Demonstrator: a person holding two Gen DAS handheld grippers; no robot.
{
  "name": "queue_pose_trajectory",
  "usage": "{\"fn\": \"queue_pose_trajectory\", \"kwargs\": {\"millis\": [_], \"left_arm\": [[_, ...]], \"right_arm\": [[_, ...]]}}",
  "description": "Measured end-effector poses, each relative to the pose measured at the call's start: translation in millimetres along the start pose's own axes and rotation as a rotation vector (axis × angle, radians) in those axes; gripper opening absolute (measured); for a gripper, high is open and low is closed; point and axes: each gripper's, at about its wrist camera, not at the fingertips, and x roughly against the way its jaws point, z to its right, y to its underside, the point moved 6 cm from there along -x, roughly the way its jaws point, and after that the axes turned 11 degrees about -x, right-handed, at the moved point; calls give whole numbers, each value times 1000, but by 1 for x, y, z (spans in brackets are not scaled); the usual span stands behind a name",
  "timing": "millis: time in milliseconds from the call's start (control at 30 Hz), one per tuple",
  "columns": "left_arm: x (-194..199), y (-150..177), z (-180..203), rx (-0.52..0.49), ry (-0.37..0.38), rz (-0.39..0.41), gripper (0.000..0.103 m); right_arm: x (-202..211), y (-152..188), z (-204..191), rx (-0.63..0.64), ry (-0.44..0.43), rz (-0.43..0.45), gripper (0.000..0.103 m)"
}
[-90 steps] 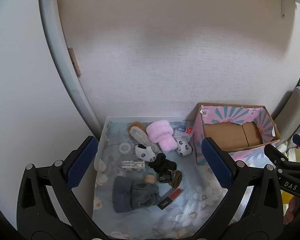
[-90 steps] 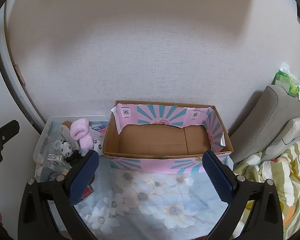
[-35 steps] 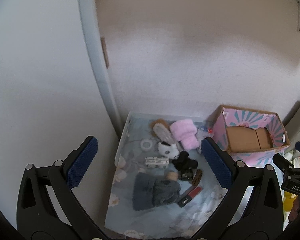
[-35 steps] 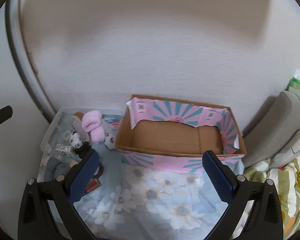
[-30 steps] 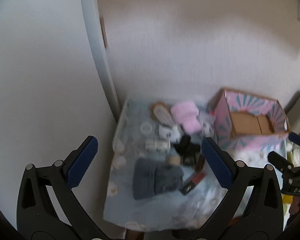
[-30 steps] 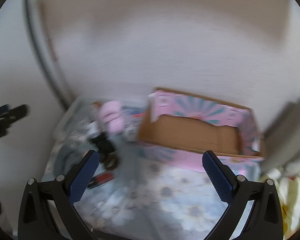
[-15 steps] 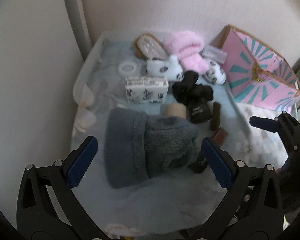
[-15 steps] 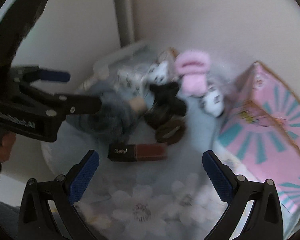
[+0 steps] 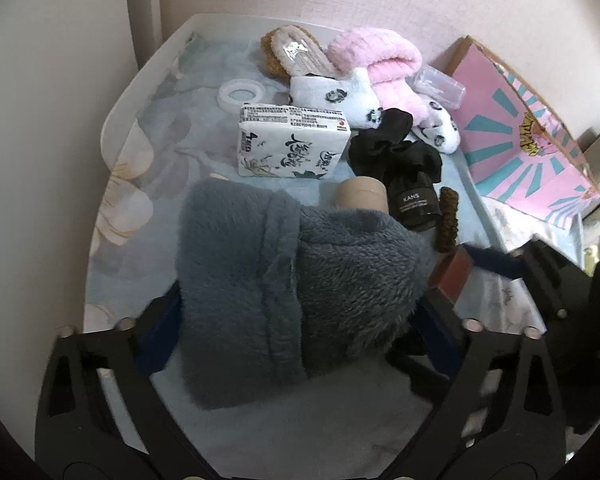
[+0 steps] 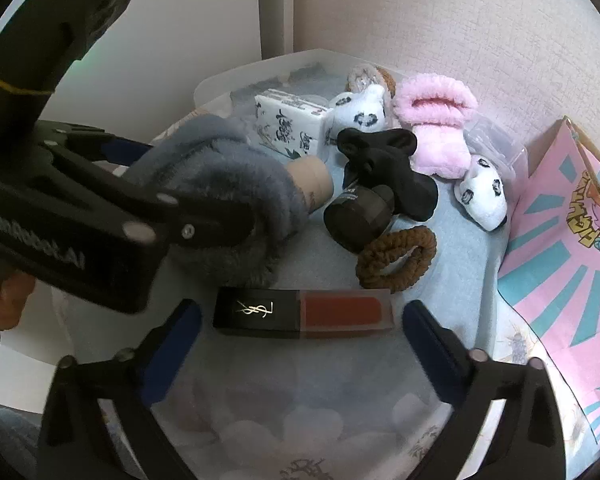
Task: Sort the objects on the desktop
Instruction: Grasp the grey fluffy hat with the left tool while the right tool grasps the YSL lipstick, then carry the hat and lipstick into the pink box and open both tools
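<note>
A grey fuzzy hat (image 9: pixel 292 292) lies at the front of the flowered cloth. My left gripper (image 9: pixel 296 304) straddles it, fingertips buried in the fur at both sides, jaws closing. In the right wrist view the left gripper's finger (image 10: pixel 204 220) lies against the grey hat (image 10: pixel 220 168). A black-and-red lipstick tube (image 10: pixel 304 316) lies crosswise between the fingers of my right gripper (image 10: pixel 300 312). Its jaws are closing, with small gaps left at both ends of the tube. The pink cardboard box (image 9: pixel 520 140) stands at the right.
Behind the hat lie a tissue pack (image 9: pixel 292 140), panda socks (image 9: pixel 332 96), pink fuzzy socks (image 9: pixel 380 60), a black scrunchie (image 9: pixel 392 148), a dark jar (image 9: pixel 414 204), a brown hair tie (image 9: pixel 446 220), a beige cylinder (image 9: pixel 360 194) and a tape ring (image 9: pixel 242 94). Walls bound the back and left.
Both grippers have dropped from high above to just over the cloth. The left now straddles the grey hat, the right the lipstick tube, and both sets of jaws have narrowed slightly.
</note>
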Motion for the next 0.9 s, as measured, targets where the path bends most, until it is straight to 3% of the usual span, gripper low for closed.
{"fn": "queue_pose_trajectory", "kwargs": {"millis": [33, 200, 267, 367, 667, 900], "left_arm": [[0, 0, -1, -2, -4, 0, 88], [3, -1, -4, -2, 0, 2, 69], [5, -3, -3, -2, 8, 9, 51], [8, -4, 0, -5, 19, 3, 42], [27, -3, 2, -6, 3, 10, 23], [69, -15, -2, 7, -21, 45, 22]], "right_arm": [[-2, 1, 0, -8, 8, -9, 79], [1, 6, 3, -35, 4, -5, 79], [1, 8, 4, -43, 4, -8, 79], [3, 11, 5, -58, 17, -16, 79], [13, 10, 8, -101, 29, -18, 79], [49, -3, 29, -151, 26, 0, 79]]}}
